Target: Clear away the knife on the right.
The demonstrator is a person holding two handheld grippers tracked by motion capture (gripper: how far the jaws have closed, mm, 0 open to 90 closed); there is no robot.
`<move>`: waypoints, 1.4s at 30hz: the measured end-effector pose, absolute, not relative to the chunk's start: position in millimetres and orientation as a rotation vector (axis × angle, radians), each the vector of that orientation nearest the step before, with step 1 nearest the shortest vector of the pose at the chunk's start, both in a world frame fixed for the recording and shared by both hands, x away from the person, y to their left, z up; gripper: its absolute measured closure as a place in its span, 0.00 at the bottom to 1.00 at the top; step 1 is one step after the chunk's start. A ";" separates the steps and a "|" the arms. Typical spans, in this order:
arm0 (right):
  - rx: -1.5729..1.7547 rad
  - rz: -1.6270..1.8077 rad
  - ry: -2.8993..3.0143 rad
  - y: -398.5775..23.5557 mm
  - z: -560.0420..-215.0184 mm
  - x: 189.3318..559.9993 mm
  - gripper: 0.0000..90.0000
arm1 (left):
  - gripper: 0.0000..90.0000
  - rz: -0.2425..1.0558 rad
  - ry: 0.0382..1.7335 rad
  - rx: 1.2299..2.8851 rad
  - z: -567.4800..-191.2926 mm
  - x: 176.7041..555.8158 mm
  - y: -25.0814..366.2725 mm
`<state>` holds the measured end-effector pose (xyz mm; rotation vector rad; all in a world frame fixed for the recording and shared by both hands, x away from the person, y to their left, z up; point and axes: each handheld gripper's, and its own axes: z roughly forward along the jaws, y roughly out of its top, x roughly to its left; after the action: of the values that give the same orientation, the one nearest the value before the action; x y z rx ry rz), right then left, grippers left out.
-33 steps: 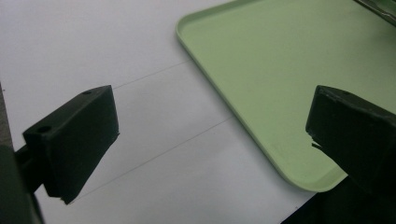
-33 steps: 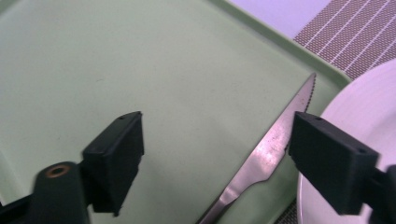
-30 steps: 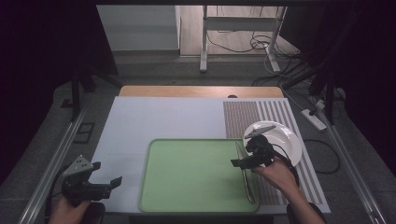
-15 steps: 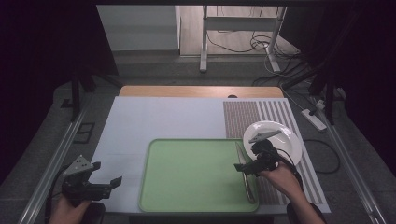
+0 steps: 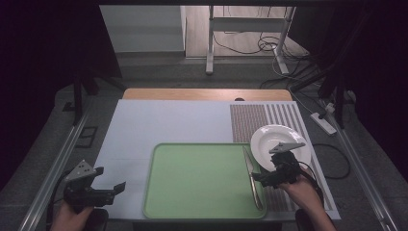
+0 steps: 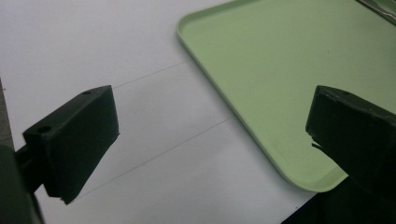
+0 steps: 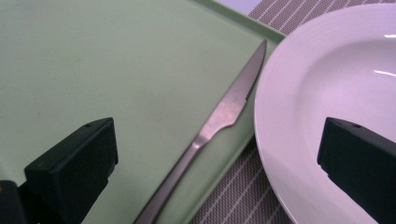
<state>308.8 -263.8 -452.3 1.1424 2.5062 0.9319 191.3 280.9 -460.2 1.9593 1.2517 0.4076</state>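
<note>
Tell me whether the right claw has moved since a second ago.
Yes. The right claw has drawn back toward the table's near edge, away from the white plate; its jaws have just opened, and the knife lies on the tray, unheld.

Table evenly lit amid dark surroundings; plate [image 7: 327, 93] glares softly, near jaws slightly blurred.

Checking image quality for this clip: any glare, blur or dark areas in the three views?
High view: table lit, surroundings nearly black. Right gripper view: the white ceramic plate shows small glare streaks, and the silver table knife is slightly soft. Left gripper view: the pale green plastic tray is evenly lit.
</note>
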 end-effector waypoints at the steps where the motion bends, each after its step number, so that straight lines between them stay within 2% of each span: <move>1: 1.147 0.931 2.502 -265.8 -452.1 307.3 0.00 | 0.03 0.408 1.252 1.959 -460.1 191.3 280.9; 42: 1.254 0.967 2.295 -316.1 -438.6 261.1 0.00 | 0.03 0.412 1.260 1.961 -460.3 191.5 280.4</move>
<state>261.1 -316.1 -438.6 1.2538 2.2953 0.9666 191.5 280.4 -460.3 1.9609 1.2598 0.4118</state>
